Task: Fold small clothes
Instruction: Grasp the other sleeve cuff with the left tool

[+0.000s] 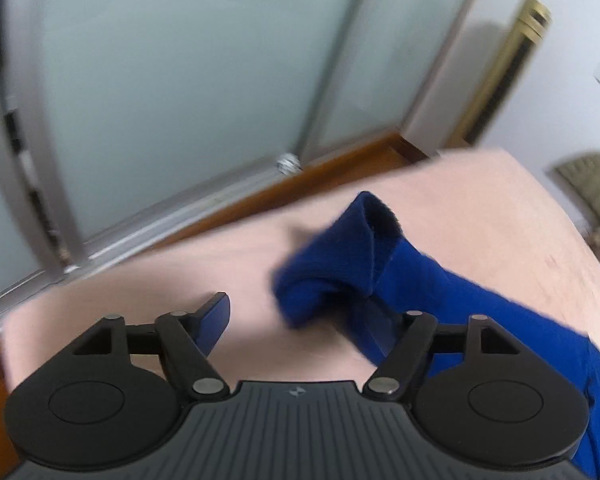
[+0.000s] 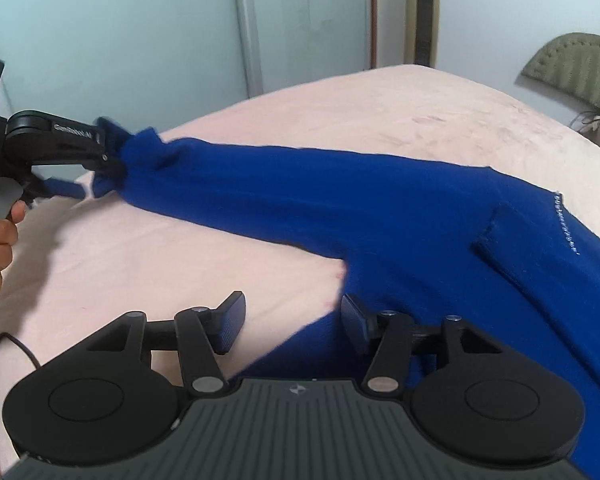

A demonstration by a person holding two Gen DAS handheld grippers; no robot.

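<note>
A small blue knit garment lies on a pink bed, one long sleeve stretched to the left. My left gripper is open; the bunched sleeve end drapes over its right finger. In the right wrist view the left gripper sits at the sleeve's end, its jaws wide apart, one above and one below the cloth. My right gripper is open and empty, low over the garment's lower edge, its right finger against the blue cloth.
Frosted sliding doors and a wooden floor strip lie beyond the bed's far edge. A green padded headboard stands at the right. A black cable trails over the bed's left edge.
</note>
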